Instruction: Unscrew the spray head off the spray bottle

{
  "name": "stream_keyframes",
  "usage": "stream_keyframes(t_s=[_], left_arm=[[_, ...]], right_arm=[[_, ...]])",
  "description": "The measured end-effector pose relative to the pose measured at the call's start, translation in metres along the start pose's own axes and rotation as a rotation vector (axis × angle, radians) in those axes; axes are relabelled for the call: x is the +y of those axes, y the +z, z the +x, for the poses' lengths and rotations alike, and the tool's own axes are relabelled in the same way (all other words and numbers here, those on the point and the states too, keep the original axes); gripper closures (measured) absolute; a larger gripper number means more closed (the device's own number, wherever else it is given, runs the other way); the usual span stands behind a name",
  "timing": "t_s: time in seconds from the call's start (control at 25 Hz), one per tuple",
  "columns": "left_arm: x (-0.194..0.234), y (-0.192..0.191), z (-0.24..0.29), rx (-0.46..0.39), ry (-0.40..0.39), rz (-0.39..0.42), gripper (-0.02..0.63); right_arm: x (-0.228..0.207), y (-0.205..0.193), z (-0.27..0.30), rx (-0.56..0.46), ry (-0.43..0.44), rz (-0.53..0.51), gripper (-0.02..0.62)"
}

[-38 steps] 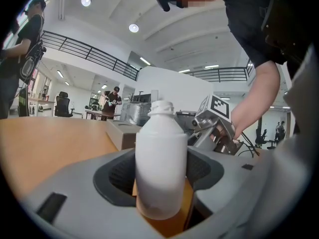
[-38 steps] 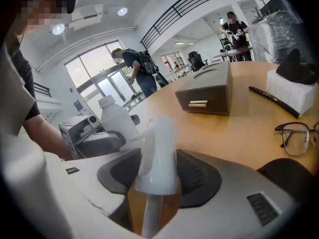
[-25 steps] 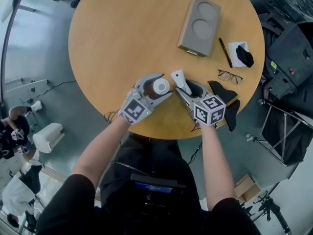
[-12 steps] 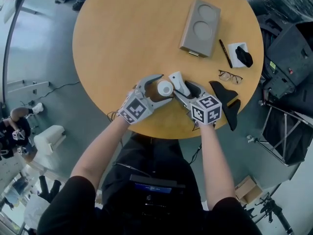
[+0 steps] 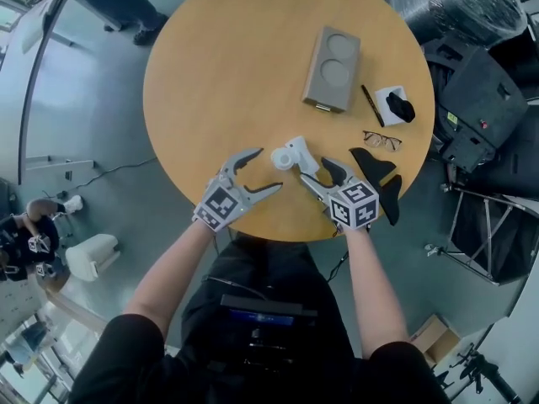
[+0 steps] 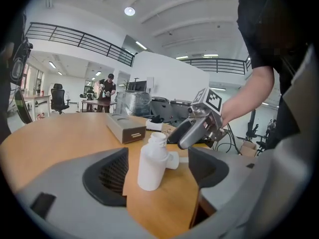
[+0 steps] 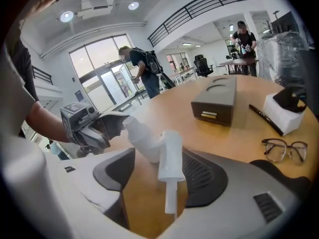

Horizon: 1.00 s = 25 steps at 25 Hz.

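We're over the round wooden desk (image 5: 210,66), and to us the job looks done. At the far right lies the grey rectangular box (image 5: 333,67), and its two round hollows hold nothing. At the near edge, the left gripper (image 5: 269,169) and the right gripper (image 5: 313,170) both have their jaws spread wide, having just been opening. No pad touches anything.

The white plastic spray bottle (image 5: 282,156) stands upright just beyond the left jaws, its neck bare and open; what's inside we cannot tell. Just to its right, the white spray head (image 5: 301,152) lies flat on the desk. Its long axis runs near to far, with the thin dip tube aimed at the mouth of the right jaws. So the right gripper is nearer the head, and the left is nearer the bottle.
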<state>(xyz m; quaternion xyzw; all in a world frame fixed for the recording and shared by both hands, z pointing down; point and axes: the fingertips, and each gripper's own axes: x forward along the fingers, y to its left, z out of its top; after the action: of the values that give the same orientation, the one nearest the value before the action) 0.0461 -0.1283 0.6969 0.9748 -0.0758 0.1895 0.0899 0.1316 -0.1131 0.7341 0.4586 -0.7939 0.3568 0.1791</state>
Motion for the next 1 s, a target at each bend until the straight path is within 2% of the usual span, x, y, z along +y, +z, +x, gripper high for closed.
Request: stream_keyframes(t_s=[0.28, 0.6, 0.8, 1.0], left_arm=[[-0.042, 0.09, -0.068, -0.072, 0.047, -0.003, 0.216], [-0.089, 0.19, -0.124, -0.199, 0.052, -0.001, 0.218], [-0.113, 0.228, -0.148, -0.23, 0.046, -0.034, 0.238], [-0.138, 0.242, -0.17, -0.23, -0.009, -0.044, 0.267]], right_arm=[[0.08, 0.075, -0.087, -0.194, 0.053, -0.119, 0.288], [0.159, 0.123, -0.155, -0.282, 0.126, -0.26, 0.288], [0.204, 0.148, -0.2, -0.347, 0.169, -0.347, 0.295], [0.244, 0.175, -0.241, -0.445, 0.234, -0.385, 0.318]])
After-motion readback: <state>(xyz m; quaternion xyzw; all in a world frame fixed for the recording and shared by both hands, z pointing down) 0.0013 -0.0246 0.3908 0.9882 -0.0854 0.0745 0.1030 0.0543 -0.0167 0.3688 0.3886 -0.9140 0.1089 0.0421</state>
